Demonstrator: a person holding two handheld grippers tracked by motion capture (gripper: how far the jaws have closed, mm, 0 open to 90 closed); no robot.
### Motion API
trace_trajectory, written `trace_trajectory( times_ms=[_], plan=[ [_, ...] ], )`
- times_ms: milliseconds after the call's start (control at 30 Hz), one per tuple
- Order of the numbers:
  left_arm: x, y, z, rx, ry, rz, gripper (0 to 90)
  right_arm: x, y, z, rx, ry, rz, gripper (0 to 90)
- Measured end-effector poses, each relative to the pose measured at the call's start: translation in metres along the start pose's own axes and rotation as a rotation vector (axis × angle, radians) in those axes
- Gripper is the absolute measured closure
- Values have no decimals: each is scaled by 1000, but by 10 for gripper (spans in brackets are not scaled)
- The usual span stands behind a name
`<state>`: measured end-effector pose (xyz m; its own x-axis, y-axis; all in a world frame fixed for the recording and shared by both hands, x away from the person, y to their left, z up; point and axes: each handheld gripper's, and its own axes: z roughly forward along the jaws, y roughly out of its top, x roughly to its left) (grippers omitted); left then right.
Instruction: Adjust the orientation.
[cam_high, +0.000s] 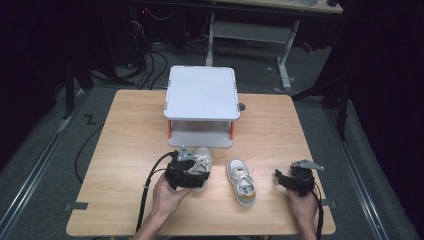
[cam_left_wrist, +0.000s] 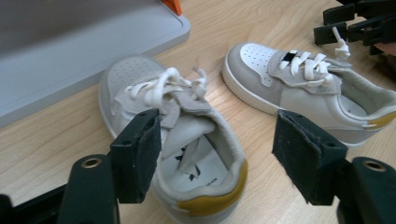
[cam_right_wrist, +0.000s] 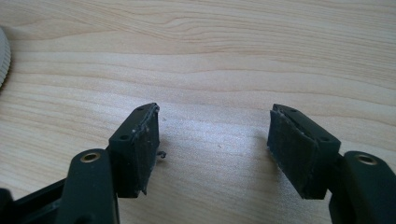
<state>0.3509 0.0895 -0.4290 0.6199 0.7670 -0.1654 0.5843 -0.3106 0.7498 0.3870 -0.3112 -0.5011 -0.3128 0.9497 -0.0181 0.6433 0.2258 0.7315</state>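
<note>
lying between open left gripper (cam_left_wrist: 217, 158) jaws: shoe (cam_left_wrist: 187, 154)

Matt wood-grain table (cam_high: 130, 135), leather-look shoes (cam_left_wrist: 187, 154).

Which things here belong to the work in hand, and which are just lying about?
In the work:
left shoe, between the open left gripper's jaws, pads not pressing
right shoe, lying beside it
right gripper, open over bare table

Lying about:
grey two-tier stand at the table's far side
cables on the floor beyond
</note>
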Motion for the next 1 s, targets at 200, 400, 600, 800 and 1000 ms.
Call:
trace_trajectory(
  times_ms=[200,400,600,800,1000],
  plan=[
    [15,-6,-15,-46,33,-25,330,0,0,0,0,5,-5,341],
    [38,-27,-32,-88,92,-86,345,1,0,0,0,16,-16,342],
    [62,-49,-46,-110,132,-145,343,1,0,0,0,17,-16,341],
    [83,-67,-51,-124,207,-198,330,1,0,0,2,24,-18,325],
    [99,-82,-40,-89,279,-229,326,1,0,-1,9,31,-28,346]
  ],
)
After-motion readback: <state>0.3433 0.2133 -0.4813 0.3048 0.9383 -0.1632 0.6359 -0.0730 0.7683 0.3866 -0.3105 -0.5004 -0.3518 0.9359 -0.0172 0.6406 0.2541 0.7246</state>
